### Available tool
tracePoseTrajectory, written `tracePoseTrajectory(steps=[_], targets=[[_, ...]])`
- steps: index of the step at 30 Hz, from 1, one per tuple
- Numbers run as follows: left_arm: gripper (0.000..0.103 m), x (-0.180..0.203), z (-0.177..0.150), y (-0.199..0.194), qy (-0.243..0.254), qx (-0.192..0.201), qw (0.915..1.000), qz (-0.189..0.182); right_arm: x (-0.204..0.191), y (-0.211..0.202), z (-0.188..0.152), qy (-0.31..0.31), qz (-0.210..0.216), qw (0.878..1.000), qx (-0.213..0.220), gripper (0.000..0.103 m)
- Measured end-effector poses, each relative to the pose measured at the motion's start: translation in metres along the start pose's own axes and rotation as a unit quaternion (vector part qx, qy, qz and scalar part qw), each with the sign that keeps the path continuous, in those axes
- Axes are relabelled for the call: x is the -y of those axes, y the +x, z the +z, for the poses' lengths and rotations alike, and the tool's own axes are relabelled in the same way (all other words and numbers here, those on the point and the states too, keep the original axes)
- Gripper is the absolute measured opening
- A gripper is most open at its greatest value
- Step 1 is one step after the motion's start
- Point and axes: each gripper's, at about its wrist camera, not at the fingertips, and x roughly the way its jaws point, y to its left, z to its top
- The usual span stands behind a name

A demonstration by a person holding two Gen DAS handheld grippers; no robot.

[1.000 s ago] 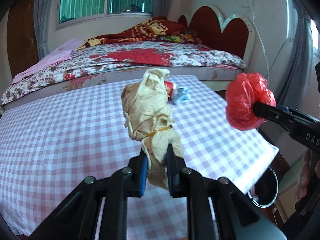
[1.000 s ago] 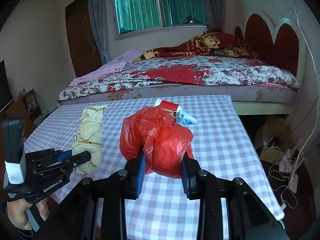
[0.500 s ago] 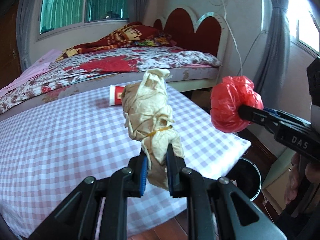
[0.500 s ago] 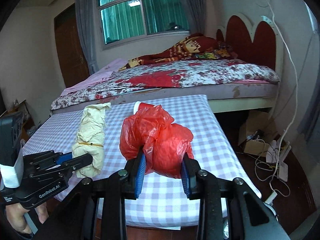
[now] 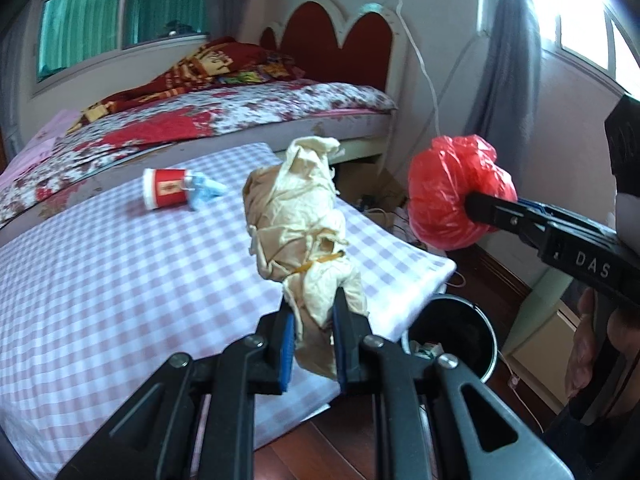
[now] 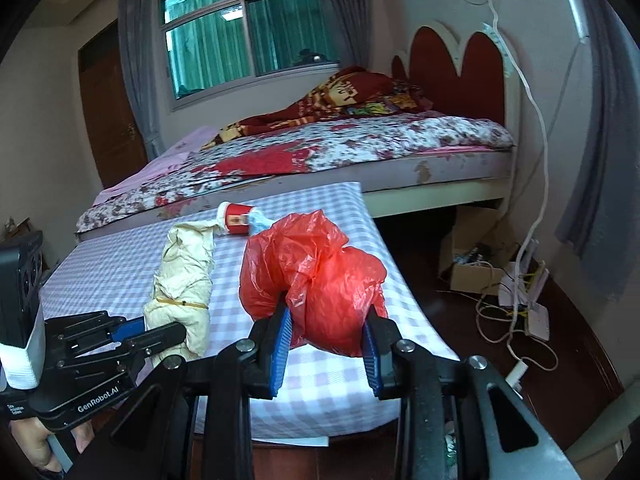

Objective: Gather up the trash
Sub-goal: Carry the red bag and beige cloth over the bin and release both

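Checked lilac cloth covers the counter; the left gripper clenches a crumpled beige paper wad, the right gripper a crinkly red plastic bag. Only the left view shows the round black bin beside the counter.

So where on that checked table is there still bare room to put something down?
Most of the checked table is bare, from the near edge up to the bed. Only the far edge is taken, by a red cup touching a blue scrap.
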Motion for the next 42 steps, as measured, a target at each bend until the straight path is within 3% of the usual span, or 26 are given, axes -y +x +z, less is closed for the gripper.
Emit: tracePoseTrajectory(steps=[11,25,32,42], targets=[[0.017,0.067,-0.003,0.025,0.038,-0.022,0.9978,-0.05,0.063,-0.034,-0.024,0.037,-0.052,0.998,-0.001,0.033],[0.017,0.142,-0.026,0.062,0.068,-0.066,0.9891,-0.113,0.138,-0.063,-0.066,0.081,-0.112,0.99,-0.025,0.033],[0.017,0.166,-0.044,0.088,0.071,-0.1,0.9821,-0.143,0.164,-0.059,-0.096,0.084,-0.128,0.987,-0.059,0.033],[0.017,0.188,-0.058,0.133,0.071,-0.142,0.9747,-0.157,0.205,-0.028,-0.13,0.093,-0.135,0.981,-0.107,0.033]])
